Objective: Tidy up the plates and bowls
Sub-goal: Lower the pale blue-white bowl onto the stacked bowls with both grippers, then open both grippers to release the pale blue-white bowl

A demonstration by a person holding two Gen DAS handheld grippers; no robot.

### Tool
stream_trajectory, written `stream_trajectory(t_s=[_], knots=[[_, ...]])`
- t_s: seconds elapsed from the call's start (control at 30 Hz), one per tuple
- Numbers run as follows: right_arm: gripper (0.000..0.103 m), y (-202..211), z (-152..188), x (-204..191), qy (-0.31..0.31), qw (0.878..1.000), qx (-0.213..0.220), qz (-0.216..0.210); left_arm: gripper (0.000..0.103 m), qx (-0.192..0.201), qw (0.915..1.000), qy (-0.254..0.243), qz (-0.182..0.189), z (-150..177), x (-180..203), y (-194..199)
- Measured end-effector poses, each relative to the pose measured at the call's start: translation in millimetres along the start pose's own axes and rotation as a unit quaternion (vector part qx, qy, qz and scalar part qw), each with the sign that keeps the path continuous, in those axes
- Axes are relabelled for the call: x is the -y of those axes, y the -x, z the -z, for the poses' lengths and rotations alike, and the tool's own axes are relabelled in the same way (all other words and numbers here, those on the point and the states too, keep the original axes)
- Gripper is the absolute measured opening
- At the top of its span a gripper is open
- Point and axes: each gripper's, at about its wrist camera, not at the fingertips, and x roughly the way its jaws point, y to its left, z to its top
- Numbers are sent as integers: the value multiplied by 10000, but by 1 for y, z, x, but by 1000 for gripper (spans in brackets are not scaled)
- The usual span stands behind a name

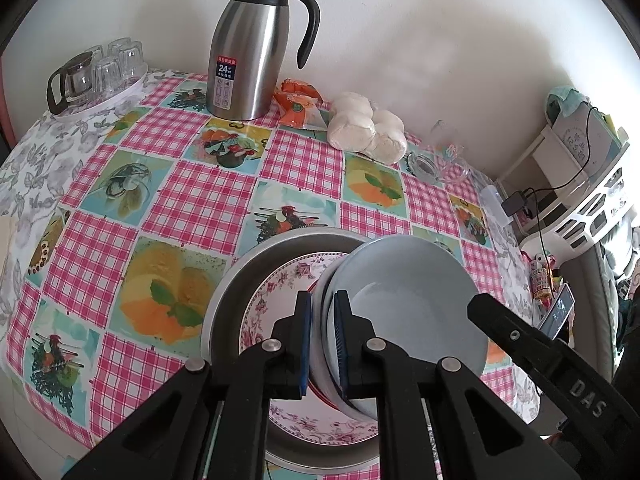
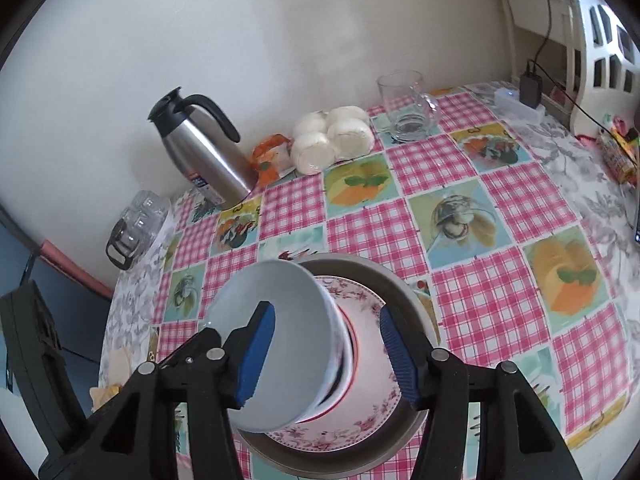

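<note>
My left gripper (image 1: 323,336) clamps the stacked bowls' (image 1: 404,280) rim; right gripper (image 2: 328,354) stands released; tilted, they could slip onto the floral plate (image 1: 280,280)

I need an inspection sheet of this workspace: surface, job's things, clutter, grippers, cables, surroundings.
Surface: table under a pink checked tablecloth.
Job's things: tilted grey bowls over a floral plate inside a metal pan.
Clutter: steel thermos jug, buns, orange packet, glass mug, tray of glasses.
Grippers: left gripper shut on the bowls' rim; right gripper open around it.
Cables: black charger cable at the table's edge.
Surroundings: white wall, white rack.
</note>
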Motion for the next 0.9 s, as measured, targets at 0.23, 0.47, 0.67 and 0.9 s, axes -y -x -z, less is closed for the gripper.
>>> stream_trajectory(t_s=[0.23,0.47,0.67,0.9], knots=[[59,-15,1,17,-174,9994,-207,233,11,19,10000,30,34,0,1,2],[59,-13,3,13,-36,9996,-215,190,11,222,9997,-4,141,1,5,19],[61,-1,10,5,199,9996,-16,204,48,443,9989,75,122,8,0,34],[81,12,26,3,428,9985,310,127,83,650,9974,113,-287,22,-12,41]])
